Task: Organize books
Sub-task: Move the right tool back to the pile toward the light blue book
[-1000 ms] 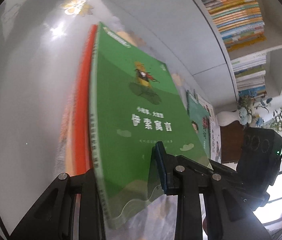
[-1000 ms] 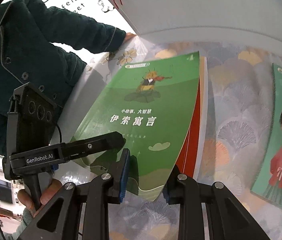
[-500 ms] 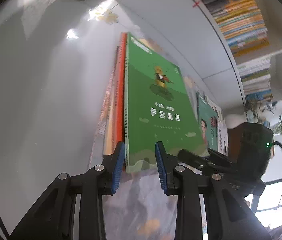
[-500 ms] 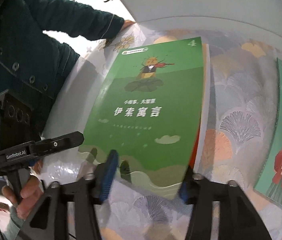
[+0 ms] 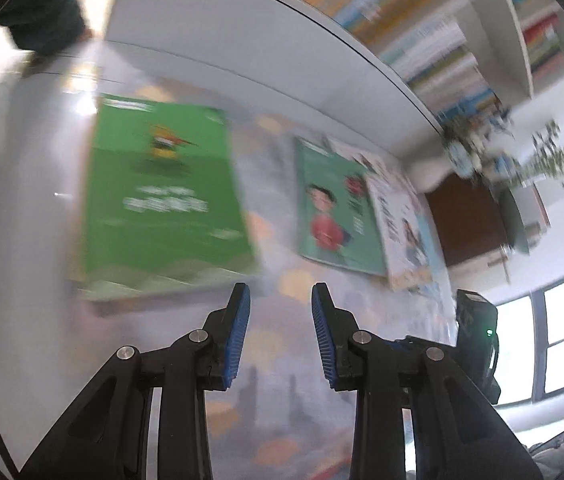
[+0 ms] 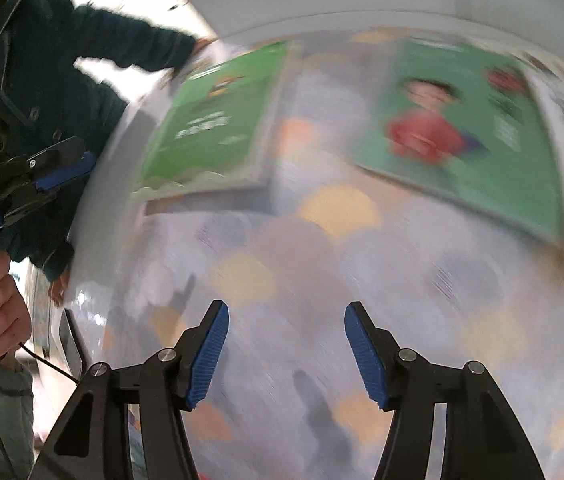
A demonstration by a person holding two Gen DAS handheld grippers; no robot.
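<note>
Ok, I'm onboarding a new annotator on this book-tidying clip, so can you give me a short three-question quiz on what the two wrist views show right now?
1. True or false: the left gripper is clamped on the bright green book.
2. Multiple choice: the teal book with the child in red lies where relative to the bright green book, in the right wrist view? A) left of it B) right of it C) under it
3. Fill in: the right gripper hangs over the patterned ____ with nothing between its fingers.

Key
1. False; its jaws are apart and empty, and the book lies flat on the table.
2. B
3. tablecloth
</note>
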